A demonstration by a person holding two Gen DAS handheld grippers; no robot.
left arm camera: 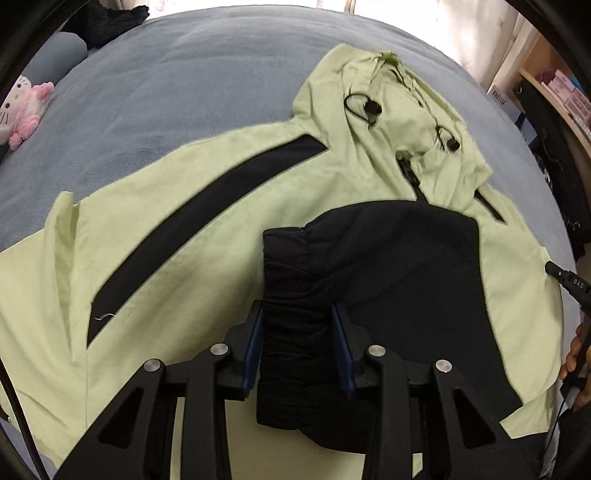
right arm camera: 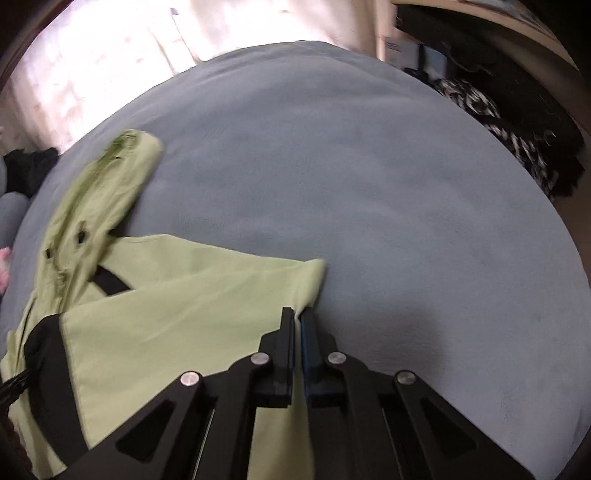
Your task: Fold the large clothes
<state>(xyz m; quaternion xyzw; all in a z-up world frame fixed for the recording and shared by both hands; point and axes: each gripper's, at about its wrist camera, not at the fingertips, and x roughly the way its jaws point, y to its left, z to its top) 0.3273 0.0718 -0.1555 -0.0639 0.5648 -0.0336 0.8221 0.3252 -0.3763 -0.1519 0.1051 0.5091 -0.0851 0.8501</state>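
A light green hooded jacket [left arm camera: 207, 206] with black stripes lies spread on a grey-blue bed [left arm camera: 177, 85], hood [left arm camera: 391, 107] at the far side. My left gripper [left arm camera: 297, 314] is shut on the bunched black cuff [left arm camera: 295, 295] of a black sleeve part [left arm camera: 399, 266] folded over the jacket's middle. In the right wrist view my right gripper [right arm camera: 298, 314] is shut on the jacket's light green edge [right arm camera: 306, 284], low over the bed [right arm camera: 369, 184]. The hood [right arm camera: 103, 192] lies at the left there.
A pink and white plush toy [left arm camera: 26, 107] lies at the bed's left edge, with dark clothes [left arm camera: 107, 18] behind it. Shelves [left arm camera: 554, 85] and dark patterned fabric [right arm camera: 498, 125] stand past the bed's right side. The other gripper's tip [left arm camera: 569, 284] shows at the right edge.
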